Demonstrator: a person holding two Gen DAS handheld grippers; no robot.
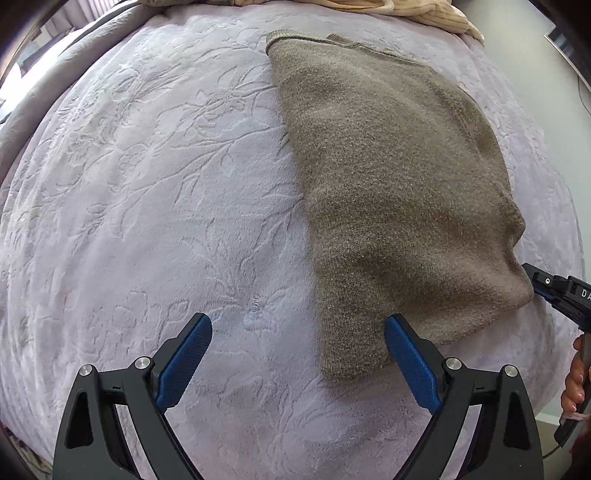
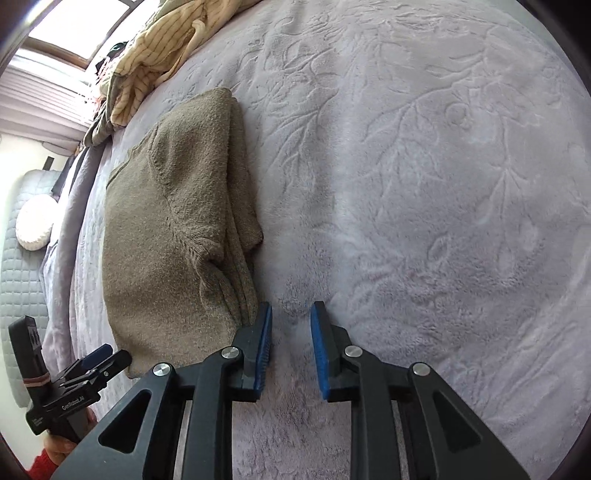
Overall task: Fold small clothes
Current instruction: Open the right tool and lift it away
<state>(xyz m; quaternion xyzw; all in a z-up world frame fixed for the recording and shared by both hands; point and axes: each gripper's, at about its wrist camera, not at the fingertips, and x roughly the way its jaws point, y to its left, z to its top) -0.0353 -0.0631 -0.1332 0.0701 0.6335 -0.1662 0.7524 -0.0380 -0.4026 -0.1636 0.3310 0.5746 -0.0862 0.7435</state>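
A brown knitted sweater (image 1: 391, 192) lies folded lengthwise on the pale embossed bedspread (image 1: 155, 206); it also shows in the right wrist view (image 2: 173, 221). My left gripper (image 1: 297, 325) is wide open and empty, its right finger at the sweater's near corner. My right gripper (image 2: 291, 321) is open with a narrow gap and empty, just right of the sweater's folded edge; it also shows at the sweater's right corner in the left wrist view (image 1: 546, 288). The left gripper shows in the right wrist view (image 2: 103, 354) at the sweater's near corner.
A pile of cream striped clothes (image 2: 155, 48) lies at the far end of the bed, also showing in the left wrist view (image 1: 424, 11). A quilted grey headboard with a white round cushion (image 2: 35, 221) stands at far left. A window (image 2: 85, 26) is beyond.
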